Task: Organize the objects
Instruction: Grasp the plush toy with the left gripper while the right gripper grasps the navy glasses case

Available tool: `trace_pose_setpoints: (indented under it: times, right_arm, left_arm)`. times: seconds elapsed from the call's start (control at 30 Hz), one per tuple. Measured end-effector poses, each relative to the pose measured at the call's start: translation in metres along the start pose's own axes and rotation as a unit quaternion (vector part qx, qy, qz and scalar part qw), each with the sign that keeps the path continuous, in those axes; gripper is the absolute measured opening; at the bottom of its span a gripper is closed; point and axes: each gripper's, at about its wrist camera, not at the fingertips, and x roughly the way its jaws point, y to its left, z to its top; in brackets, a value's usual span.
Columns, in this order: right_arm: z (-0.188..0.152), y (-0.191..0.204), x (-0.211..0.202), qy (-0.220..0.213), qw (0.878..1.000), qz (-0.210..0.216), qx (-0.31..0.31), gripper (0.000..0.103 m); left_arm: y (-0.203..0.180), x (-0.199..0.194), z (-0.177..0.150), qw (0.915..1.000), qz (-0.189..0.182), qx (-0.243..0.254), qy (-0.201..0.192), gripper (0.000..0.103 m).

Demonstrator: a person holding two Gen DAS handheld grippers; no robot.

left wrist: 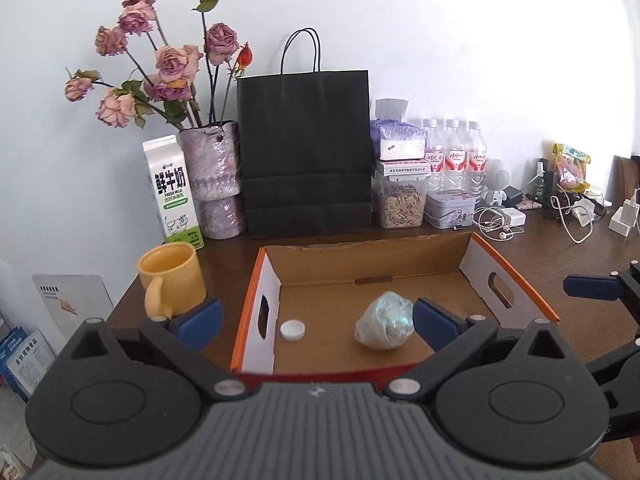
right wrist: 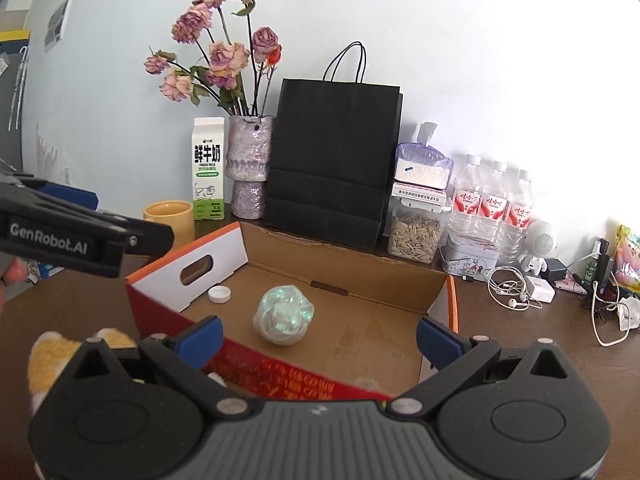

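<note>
Cardboard box [left wrist: 472,256] sits below both wide-spread claws, left claw [left wrist: 316,322], right claw [right wrist: 320,338].

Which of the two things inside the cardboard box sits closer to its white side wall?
The small white bottle cap, lying near the wall with the handle hole; the shiny crumpled wad sits mid-floor.

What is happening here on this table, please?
A person holds two hand-held grippers over an open cardboard box with orange rims on a dark wooden table. Both the left hand-held gripper and the right hand-held gripper are open and hold nothing. Inside the box lie a small white bottle cap and a crumpled shiny plastic ball. A yellow mug stands outside.
</note>
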Motion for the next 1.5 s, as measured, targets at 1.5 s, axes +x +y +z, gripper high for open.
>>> trace_pose_setpoints:
  times: [1.5]
  right_arm:
    - [-0.083,0.064,-0.017,0.068,0.995,-0.068,-0.010,0.097]
  left_arm:
    - [0.026,-0.073,-0.097,0.9992,-0.002,-0.040,0.006,0.103]
